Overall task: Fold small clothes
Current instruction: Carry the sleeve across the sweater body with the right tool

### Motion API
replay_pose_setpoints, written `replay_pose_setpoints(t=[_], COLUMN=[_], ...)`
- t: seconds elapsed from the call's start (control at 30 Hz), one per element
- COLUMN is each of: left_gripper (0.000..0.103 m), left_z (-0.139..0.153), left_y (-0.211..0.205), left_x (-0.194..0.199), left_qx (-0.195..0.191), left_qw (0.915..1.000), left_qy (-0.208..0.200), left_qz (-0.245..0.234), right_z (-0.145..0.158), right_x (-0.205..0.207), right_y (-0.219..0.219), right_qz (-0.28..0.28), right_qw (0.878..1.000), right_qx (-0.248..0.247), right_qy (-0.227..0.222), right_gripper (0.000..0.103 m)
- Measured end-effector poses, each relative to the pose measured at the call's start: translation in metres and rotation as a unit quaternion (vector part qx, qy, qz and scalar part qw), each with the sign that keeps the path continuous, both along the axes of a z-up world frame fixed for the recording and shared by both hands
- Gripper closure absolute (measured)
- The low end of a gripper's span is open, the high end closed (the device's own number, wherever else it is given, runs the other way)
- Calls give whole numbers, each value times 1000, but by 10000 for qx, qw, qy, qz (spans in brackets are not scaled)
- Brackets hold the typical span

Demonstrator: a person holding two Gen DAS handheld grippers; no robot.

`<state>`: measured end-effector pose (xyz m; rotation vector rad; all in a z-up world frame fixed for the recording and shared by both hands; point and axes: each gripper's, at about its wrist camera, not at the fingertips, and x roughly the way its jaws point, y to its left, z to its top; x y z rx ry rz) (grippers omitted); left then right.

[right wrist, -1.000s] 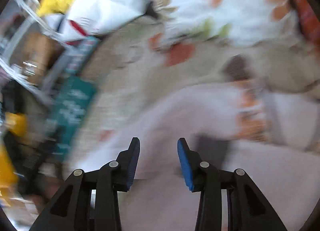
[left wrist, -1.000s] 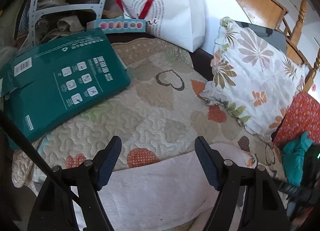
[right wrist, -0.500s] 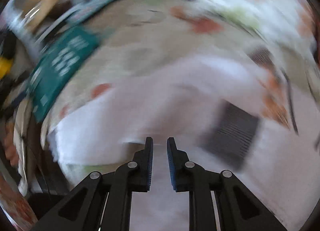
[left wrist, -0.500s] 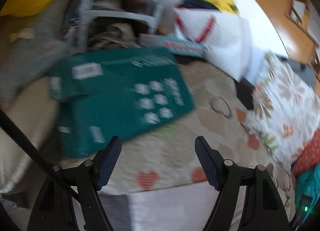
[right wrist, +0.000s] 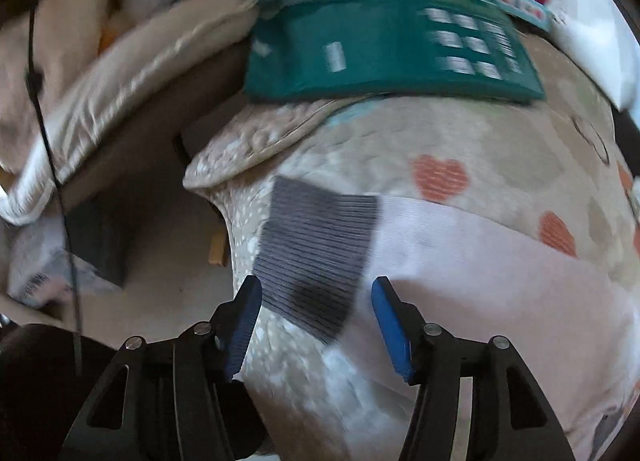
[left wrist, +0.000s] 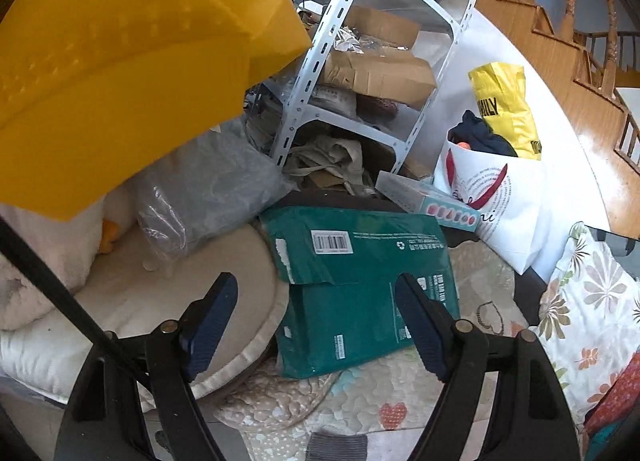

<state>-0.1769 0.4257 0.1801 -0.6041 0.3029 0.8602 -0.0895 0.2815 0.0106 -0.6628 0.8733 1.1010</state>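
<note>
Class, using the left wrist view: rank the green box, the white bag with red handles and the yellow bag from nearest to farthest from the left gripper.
1. green box, directly ahead of the left gripper, beyond its opening jaws.
2. white bag with red handles, farther back, right.
3. yellow bag, behind it, upper right.

Left wrist view is sharp and daylit, brightest far right on the white wall (left wrist: 516,57), with the near yellow sheet (left wrist: 120,73) soft and out of focus at far left. Right wrist view is dimmer and motion-smeared, text on the green box (right wrist: 384,49) unreadable, deep shadow near left beside the quilt (right wrist: 472,133). Both show strong fisheye bending and black corner vignetting.
</note>
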Motion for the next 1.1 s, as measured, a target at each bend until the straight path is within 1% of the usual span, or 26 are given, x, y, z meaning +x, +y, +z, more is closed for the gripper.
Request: replay_pose_setpoints(t=[0.03, 0.07, 0.1, 0.13, 0.17, 0.2, 0.23, 0.27, 0.3, 0.37, 0.4, 0.43, 0.47, 0.5, 0.53, 0.57, 0.6, 0.63, 0.67, 0.7, 0.73, 0.77, 0.83, 0.93, 1.03, 1.1], left_gripper=[23, 23, 23, 23, 23, 23, 23, 23, 23, 23, 23, 23, 23, 23, 23, 23, 23, 23, 23, 23, 23, 23, 23, 23, 23, 23], left_z=[0, 1, 2, 3, 3, 4, 4, 5, 4, 4, 3, 2, 0, -1, -1, -3, -6, -7, -11, -15, -18, -21, -28, -38, -48, -52], left_y=[0, -2, -4, -5, -8, -9, -11, -15, -17, -26, -32, -40, -50, -60, -70, -82, -99, -109, -124, -140, -151, -164, -190, -227, -263, -278], left_x=[1, 1, 2, 2, 0, 1, 1, 4, 6, 15, 22, 31, 40, 50, 58, 68, 81, 89, 99, 112, 121, 131, 152, 180, 205, 215], left_qx=[14, 34, 49, 64, 73, 70, 63, 61, 60, 56, 46, 29, 19, 29, 44, 59, 90, 103, 89, 61, 43, 25, 57, 232, 355, 352], left_qw=[10000, 10000, 10000, 10000, 9999, 9999, 9999, 9998, 9998, 9994, 9989, 9979, 9963, 9945, 9926, 9900, 9858, 9830, 9780, 9721, 9677, 9621, 9523, 9397, 9234, 9154], left_qy=[7, 10, 2, -22, -46, -70, -89, -93, -82, -27, 5, 43, 98, 151, 187, 233, 318, 369, 439, 507, 562, 652, 832, 1120, 1341, 1418], left_qz=[-24, -42, -47, -47, -65, -87, -111, -147, -188, -334, -467, -653, -853, -1032, -1195, -1393, -1645, -1796, -2036, -2290, -2458, -2647, -2934, -3222, -3579, -3752], right_z=[-4, -7, -11, -15, -14, -9, -3, 8, 25, 48, 63, 81, 92, 107, 117, 125, 131, 133, 133, 132, 124, 118, 101, 69, 44, 32], right_x=[-6, -11, -13, -19, -21, -17, -11, -1, 14, 35, 48, 65, 74, 89, 96, 108, 115, 125, 135, 143, 151, 156, 162, 168, 164, 159], right_y=[3, 6, 11, 13, 14, 12, 8, -1, -17, -41, -61, -92, -108, -145, -171, -209, -235, -276, -298, -330, -373, -400, -448, -509, -551, -574], right_qz=[1, 7, 6, -41, -86, -199, -350, -577, -935, -1380, -1660, -2017, -2224, -2580, -2810, -3155, -3404, -3781, -4006, -4314, -4742, -5008, -5498, -6053, -6386, -6484], right_qw=[9997, 9987, 9973, 9930, 9925, 9945, 9958, 9961, 9935, 9876, 9821, 9734, 9675, 9563, 9483, 9358, 9262, 9111, 9018, 8881, 8667, 8517, 8227, 7860, 7596, 7470], right_qx=[14, 19, -73, -208, -179, -115, -40, 108, 366, 662, 845, 1071, 1194, 1372, 1471, 1573, 1619, 1641, 1622, 1586, 1545, 1531, 1425, 1210, 1136, 1305], right_qy=[-237, -504, -731, -1161, -1207, -1025, -841, -658, -534, -361, -275, -189, -140, -70, -51, -37, -23, -4, 1, 8, 76, 163, 239, 352, 478, 675], right_gripper=[36, 37, 42, 57, 76, 92, 98, 98, 98, 98, 98, 98, 98, 98, 98, 98, 98, 98, 98, 98, 98, 98, 98, 98, 98, 98])
